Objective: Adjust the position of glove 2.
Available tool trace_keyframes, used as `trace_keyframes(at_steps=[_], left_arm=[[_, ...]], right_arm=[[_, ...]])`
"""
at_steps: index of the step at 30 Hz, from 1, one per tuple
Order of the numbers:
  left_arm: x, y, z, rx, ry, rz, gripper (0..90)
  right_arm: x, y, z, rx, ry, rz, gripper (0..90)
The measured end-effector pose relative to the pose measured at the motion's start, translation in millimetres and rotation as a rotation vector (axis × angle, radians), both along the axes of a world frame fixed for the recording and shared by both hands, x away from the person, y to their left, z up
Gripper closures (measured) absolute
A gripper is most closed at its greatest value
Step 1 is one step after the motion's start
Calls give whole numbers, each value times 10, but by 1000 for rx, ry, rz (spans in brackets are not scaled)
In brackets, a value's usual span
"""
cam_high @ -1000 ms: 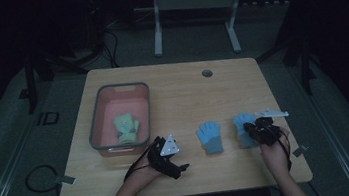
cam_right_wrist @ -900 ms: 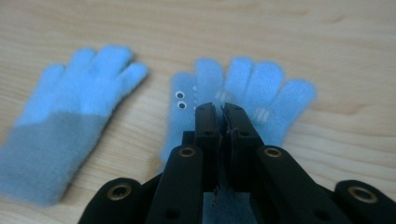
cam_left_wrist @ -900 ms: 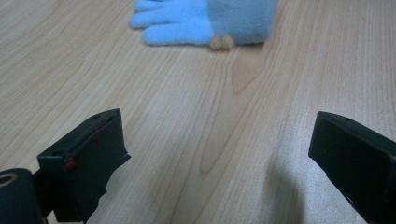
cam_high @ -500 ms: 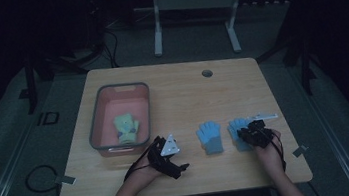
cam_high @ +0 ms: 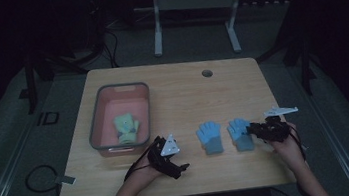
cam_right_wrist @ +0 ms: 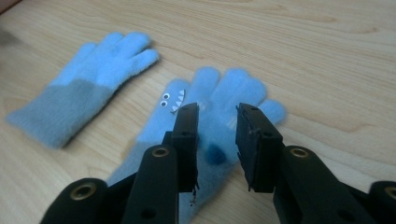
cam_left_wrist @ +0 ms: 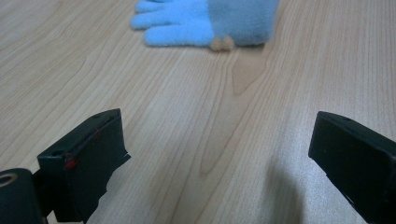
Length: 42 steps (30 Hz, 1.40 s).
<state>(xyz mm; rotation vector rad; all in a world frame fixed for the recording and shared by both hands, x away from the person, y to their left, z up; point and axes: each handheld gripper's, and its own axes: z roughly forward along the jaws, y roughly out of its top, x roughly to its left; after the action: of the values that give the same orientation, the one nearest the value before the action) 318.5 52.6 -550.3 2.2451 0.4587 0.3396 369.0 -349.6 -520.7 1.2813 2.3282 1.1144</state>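
Your right tool (cam_right_wrist: 215,122) hangs over the blue shark-face glove (cam_right_wrist: 219,116), jaws a little apart and just now opening, the glove under the gap but not pinched. That glove lies flat on the surface (cam_high: 182,92), just beside its plain blue mate (cam_high: 209,136). For a clean pick I'd judge you want the jaws wider, then down onto the palm or cuff, so they gather enough of the knit; a nip at the fuzzy top layer would likely slip off as you lift. Keep the tips from scraping the wood.

Your left tool (cam_high: 167,155) rests low over bare wood near the front edge, jaws wide apart and empty, with the plain glove ahead of it (cam_left_wrist: 205,21). It could take that one.

The grey-rimmed pink bin (cam_high: 96,125) at the left holds a pale green glove (cam_high: 126,127), lying flat on its floor; there looks to be room beside it.
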Motion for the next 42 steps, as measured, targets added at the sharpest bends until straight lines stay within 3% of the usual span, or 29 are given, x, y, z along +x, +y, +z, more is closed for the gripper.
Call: trace_keyframes(at_steps=[1, 3, 14, 17, 20, 24, 28, 29, 31, 33, 38, 42], left_arm=[[2, 0, 2, -1, 1, 1, 36], [6, 5, 4, -2, 0, 3, 35], [9, 10, 1, -8, 2, 7, 35], [9, 11, 1, -10, 4, 6, 36], [9, 11, -3, -6, 4, 5, 35], [12, 11, -2, -7, 6, 7, 36], [12, 12, -3, -5, 7, 8, 35], [10, 9, -4, -3, 5, 7, 36], [10, 9, -7, 0, 5, 7, 36], [12, 11, -9, -3, 6, 8, 35], [12, 12, -8, -1, 5, 8, 36], [11, 10, -7, 0, 5, 5, 35]], right_arm=[[10, -35, 9, -2, -7, 51, 677], [21, -49, 9, -18, -6, 86, 677], [72, 101, -69, -86, -4, 175, 629], [103, 150, -135, -99, 6, 175, 629], [110, 189, -202, -147, 7, 172, 616], [66, 227, -237, -183, -38, 163, 599], [68, 247, -220, -197, -20, 154, 600], [72, 253, -214, -198, -10, 152, 630], [77, 257, -209, -193, -4, 146, 774], [71, 271, -205, -189, -3, 127, 821], [60, 279, -124, -156, -1, 106, 854], [44, 283, 97, -114, -36, 101, 857]])
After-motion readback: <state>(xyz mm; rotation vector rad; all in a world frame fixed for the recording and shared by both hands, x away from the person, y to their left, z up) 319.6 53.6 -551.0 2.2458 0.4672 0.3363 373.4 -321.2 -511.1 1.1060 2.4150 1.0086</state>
